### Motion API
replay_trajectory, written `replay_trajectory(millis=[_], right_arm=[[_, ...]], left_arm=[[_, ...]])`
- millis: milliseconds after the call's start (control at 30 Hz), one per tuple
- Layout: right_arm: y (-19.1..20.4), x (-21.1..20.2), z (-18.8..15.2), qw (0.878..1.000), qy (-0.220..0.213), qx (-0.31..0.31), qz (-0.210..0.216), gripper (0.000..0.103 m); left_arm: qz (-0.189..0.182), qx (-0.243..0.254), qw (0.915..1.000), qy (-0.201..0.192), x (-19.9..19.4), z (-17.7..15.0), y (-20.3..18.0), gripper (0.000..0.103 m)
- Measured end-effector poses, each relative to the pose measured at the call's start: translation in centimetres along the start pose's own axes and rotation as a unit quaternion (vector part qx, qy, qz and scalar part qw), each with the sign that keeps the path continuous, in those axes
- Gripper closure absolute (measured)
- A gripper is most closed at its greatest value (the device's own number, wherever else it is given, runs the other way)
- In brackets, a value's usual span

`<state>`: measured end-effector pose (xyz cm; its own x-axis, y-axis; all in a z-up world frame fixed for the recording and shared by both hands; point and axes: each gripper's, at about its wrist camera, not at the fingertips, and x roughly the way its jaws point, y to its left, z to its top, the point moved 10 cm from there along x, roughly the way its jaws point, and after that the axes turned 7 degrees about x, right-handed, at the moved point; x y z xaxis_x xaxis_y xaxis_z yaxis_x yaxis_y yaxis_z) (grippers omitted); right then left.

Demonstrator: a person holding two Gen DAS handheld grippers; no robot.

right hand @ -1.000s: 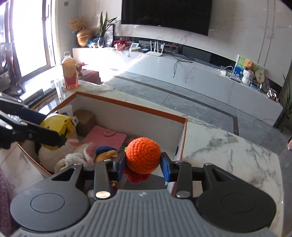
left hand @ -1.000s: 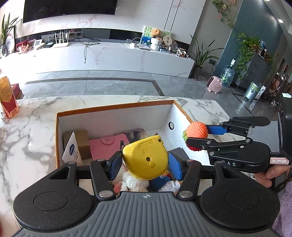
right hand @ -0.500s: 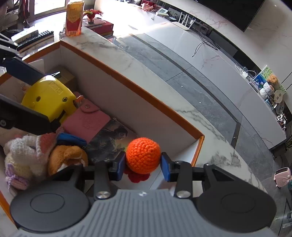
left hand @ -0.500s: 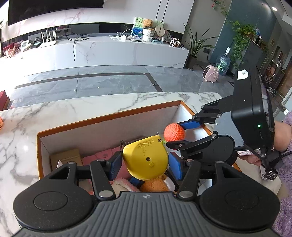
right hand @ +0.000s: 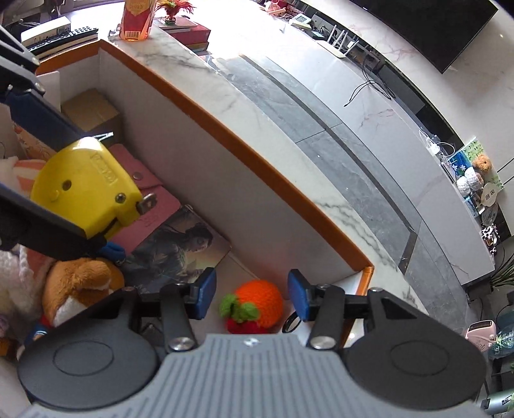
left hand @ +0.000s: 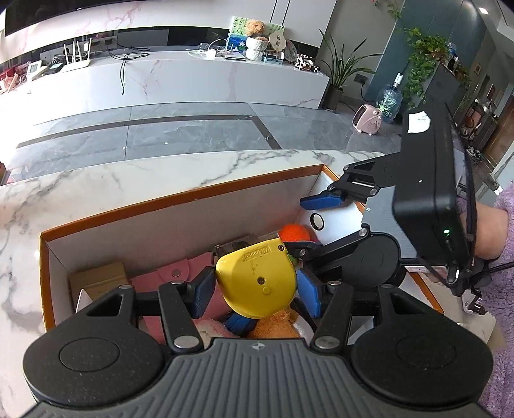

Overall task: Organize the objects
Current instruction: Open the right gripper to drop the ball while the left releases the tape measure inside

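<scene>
My left gripper is shut on a yellow tape measure and holds it above the inside of the orange-rimmed white box. The tape measure also shows in the right wrist view. My right gripper is open, its blue pads apart. The orange crochet ball with green leaves and a red base lies free on the box floor in the right corner, between and below the pads. It also shows in the left wrist view.
The box holds a pink wallet, a picture card, a brown plush toy, a small cardboard carton and a white knitted toy. The box stands on a marble counter. A bottle stands beyond.
My right gripper has opened and let the orange crochet ball drop into the box's right corner. My left gripper still holds the tape measure, a little lower over the box.
</scene>
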<state>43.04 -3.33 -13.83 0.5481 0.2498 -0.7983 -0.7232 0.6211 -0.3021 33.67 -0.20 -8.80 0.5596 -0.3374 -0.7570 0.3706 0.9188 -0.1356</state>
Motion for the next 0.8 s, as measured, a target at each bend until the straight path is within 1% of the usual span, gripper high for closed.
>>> replay_trajectory(millis=[33,133,200,233,333,367,467,567,633,733,800], right_arm=[[-0.3,-0.4,0.0,1.000,-0.007,0.003,-0.002,0.046],[-1.2,-2.4,0.0,0.999,-0.033,0.015,-0.013,0.046],[-1.8,-4.0,0.0,0.998,-0.051,0.019,-0.020,0.050],[-2.0,-4.9,0.0,0.998,-0.061,0.022,-0.019,0.049],[-2.9,-7.5,0.1,0.993,-0.094,0.035,-0.063,0.049],[-3.5,-8.2,0.0,0.991,-0.103,0.043,-0.072,0.049],[-5.8,-9.2,-0.2,0.986,-0.101,0.094,-0.095,0.050],[-6.9,-9.3,-0.9,0.983,-0.098,0.119,-0.098,0.051],[-7.0,-9.3,-1.7,0.983,-0.095,0.125,-0.101,0.051],[-7.6,-9.1,-2.7,0.980,-0.088,0.142,-0.110,0.052],[-7.9,-8.9,-3.2,0.978,-0.087,0.160,-0.107,0.052]], left_arm=[[-0.003,0.002,1.0000,0.000,0.0,0.0,-0.2,0.038],[-0.010,0.014,0.9998,0.004,0.3,0.2,-0.9,0.038],[-0.017,0.021,0.9996,0.010,0.7,0.1,-1.5,0.038],[-0.022,0.023,0.9994,0.013,1.0,0.2,-1.9,0.038],[-0.037,0.029,0.9986,0.023,1.9,0.3,-3.2,0.038],[-0.045,0.030,0.9981,0.028,2.2,0.4,-3.7,0.038],[-0.068,0.020,0.9962,0.052,3.7,0.6,-5.1,0.038],[-0.079,0.002,0.9940,0.075,5.5,0.7,-5.6,0.038],[-0.077,-0.013,0.9921,0.098,6.7,0.5,-5.6,0.038],[-0.072,-0.021,0.9901,0.119,8.0,0.4,-5.5,0.038],[-0.068,-0.024,0.9884,0.134,8.8,0.3,-5.4,0.038]])
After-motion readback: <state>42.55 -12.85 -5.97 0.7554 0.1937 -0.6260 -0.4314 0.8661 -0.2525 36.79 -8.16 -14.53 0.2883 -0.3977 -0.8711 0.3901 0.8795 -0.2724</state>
